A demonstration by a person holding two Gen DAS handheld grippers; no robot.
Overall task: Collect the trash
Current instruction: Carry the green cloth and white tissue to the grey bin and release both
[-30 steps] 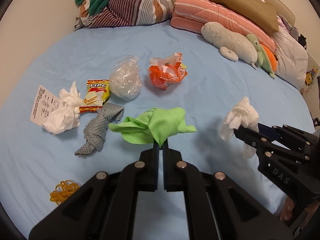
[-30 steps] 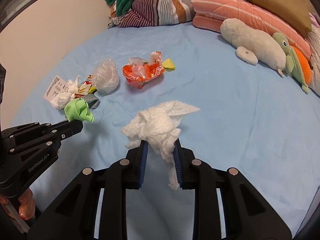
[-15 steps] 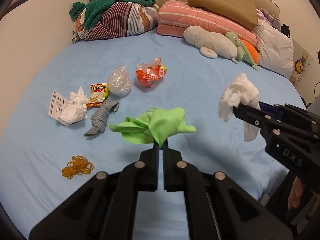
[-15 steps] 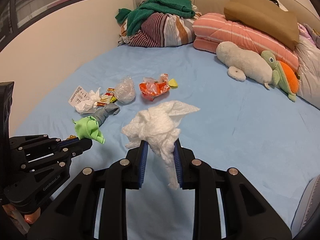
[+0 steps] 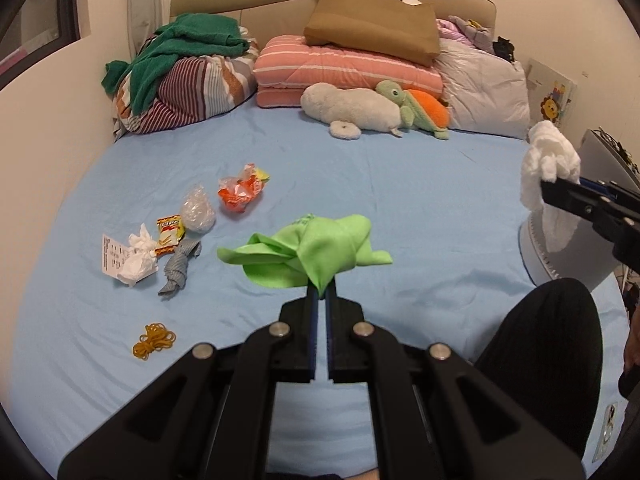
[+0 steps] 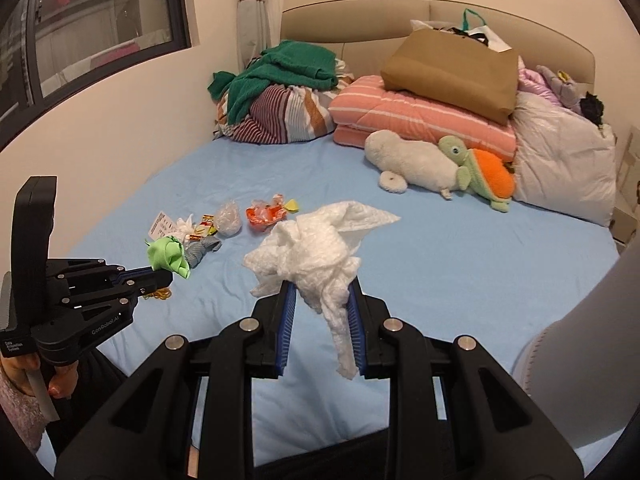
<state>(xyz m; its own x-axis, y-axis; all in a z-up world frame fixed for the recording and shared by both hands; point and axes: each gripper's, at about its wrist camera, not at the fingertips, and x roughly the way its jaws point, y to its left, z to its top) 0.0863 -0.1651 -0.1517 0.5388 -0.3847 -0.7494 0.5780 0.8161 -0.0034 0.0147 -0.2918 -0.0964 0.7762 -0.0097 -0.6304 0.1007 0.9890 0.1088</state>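
My left gripper (image 5: 322, 290) is shut on a crumpled green cloth (image 5: 316, 250) and holds it above the blue bed (image 5: 440, 208); it also shows in the right wrist view (image 6: 168, 256). My right gripper (image 6: 320, 292) is shut on a wad of white tissue (image 6: 316, 248), seen at the right edge of the left wrist view (image 5: 550, 168). On the bed lie an orange wrapper (image 5: 240, 190), a clear plastic ball (image 5: 197, 210), a yellow snack packet (image 5: 170, 234), a white tissue on a receipt (image 5: 136, 258), a grey rag (image 5: 178, 268) and rubber bands (image 5: 154, 340).
Pillows, a folded pink quilt (image 5: 344, 72), a brown bag (image 5: 372, 26) and plush toys (image 5: 360, 108) line the headboard. A grey-white round container (image 5: 576, 248) stands off the bed's right side, also at the right edge of the right wrist view (image 6: 580, 352). A dark-clad knee (image 5: 540, 344) is lower right.
Both grippers have pulled back and up from the bed with their loads. The right gripper has swung right, over the grey-white container. The trash on the bed has not moved.
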